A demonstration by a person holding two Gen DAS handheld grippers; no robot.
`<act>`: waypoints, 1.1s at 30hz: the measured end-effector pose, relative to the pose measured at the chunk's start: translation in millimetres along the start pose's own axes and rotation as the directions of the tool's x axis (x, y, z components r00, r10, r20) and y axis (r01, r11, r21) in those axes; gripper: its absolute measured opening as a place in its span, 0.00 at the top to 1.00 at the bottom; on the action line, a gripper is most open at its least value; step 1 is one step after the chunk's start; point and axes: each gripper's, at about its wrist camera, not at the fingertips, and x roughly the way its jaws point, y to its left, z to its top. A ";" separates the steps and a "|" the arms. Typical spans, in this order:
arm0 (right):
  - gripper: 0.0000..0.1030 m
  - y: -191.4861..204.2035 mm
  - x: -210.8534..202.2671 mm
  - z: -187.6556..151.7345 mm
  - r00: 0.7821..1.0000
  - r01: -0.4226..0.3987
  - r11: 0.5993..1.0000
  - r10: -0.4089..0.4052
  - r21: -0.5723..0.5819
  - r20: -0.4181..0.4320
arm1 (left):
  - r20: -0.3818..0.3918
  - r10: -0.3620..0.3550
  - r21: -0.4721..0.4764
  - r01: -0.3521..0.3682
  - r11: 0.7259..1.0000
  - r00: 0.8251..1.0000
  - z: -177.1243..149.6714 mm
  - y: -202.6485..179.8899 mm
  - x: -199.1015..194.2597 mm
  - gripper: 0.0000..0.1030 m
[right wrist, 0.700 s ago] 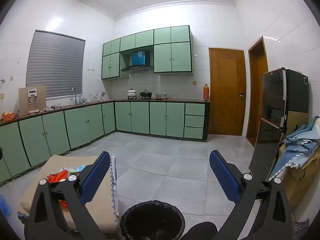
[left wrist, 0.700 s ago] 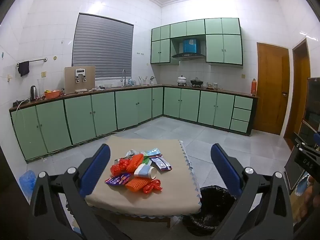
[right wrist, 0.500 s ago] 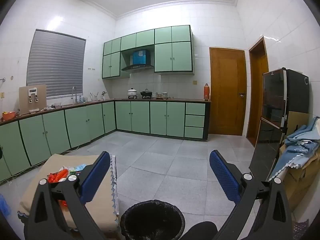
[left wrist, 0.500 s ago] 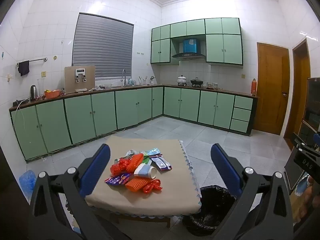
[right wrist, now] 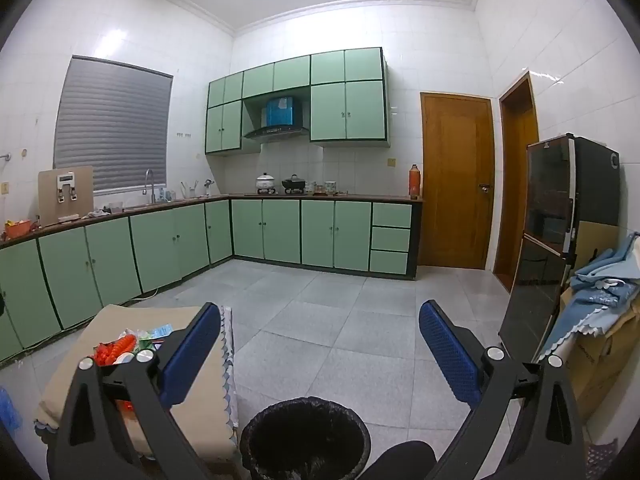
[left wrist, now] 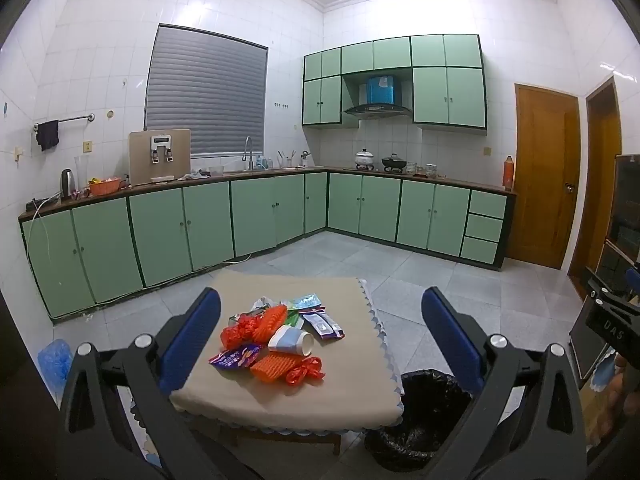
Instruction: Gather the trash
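Trash (left wrist: 276,340) lies uncollected on the table (left wrist: 280,396) beyond the left gripper (left wrist: 320,332) and right gripper (right wrist: 320,344), jaws spread and empty; the bin (right wrist: 304,436) beside the table looks empty, so nothing seems done.

Left wrist view: looks forward along the left hand-held gripper (left wrist: 320,336), tilted slightly down, from just short of the table (left wrist: 280,408), trash pile (left wrist: 276,336) between its fingers ahead. Right wrist view: along the right hand-held gripper (right wrist: 320,344), facing open floor, black bin (right wrist: 306,436) close below. Shared: table, bin (left wrist: 424,420), green cabinets (right wrist: 280,230), wooden door (left wrist: 546,176).
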 end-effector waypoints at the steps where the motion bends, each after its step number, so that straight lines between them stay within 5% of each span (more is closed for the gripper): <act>1: 0.06 -0.1 0.3 0.0 1.000 -0.002 1.000 0.002 0.001 -0.002 | -0.001 0.001 0.001 -0.001 1.000 1.000 0.2 -0.3 0.2 0.05; 33: 0.06 0.0 1.2 1.6 1.000 0.002 1.000 -0.002 -0.001 -0.008 | -0.006 0.003 0.002 -0.003 1.000 1.000 -3.9 4.2 4.4 0.05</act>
